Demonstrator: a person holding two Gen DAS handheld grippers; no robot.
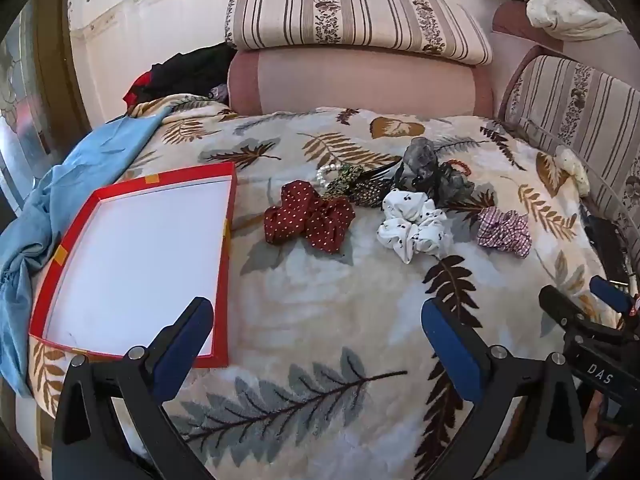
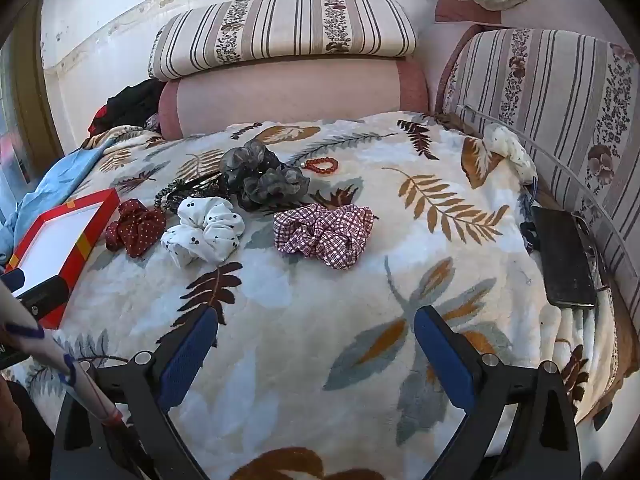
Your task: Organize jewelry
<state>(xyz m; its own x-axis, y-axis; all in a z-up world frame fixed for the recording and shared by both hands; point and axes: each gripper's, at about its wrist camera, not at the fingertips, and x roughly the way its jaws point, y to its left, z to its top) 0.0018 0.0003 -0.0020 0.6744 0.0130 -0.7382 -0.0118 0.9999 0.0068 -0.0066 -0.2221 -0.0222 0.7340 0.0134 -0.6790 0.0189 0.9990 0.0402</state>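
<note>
A shallow red box (image 1: 132, 260) with a white inside lies on the leaf-print blanket (image 1: 320, 300), at the left. Beyond it sit a dark red dotted scrunchie (image 1: 310, 216), a white scrunchie (image 1: 412, 226), a pink checked scrunchie (image 1: 504, 232), a grey sheer scrunchie (image 1: 432, 168), a pearl bracelet (image 1: 326, 174) and a dark headband (image 1: 360, 186). The right wrist view shows the same pile, with a red bead bracelet (image 2: 322, 166) behind it. My left gripper (image 1: 318, 320) is open over bare blanket beside the box. My right gripper (image 2: 316, 332) is open too, short of the checked scrunchie (image 2: 324, 234).
Striped cushions (image 1: 352, 20) and a pink bolster (image 1: 360, 80) back the bed. Blue cloth (image 1: 80, 184) lies left of the box. A black phone-like slab (image 2: 564, 256) rests at the right edge, near a cream scrunchie (image 2: 508, 148). The right gripper's body (image 1: 592, 328) shows in the left view.
</note>
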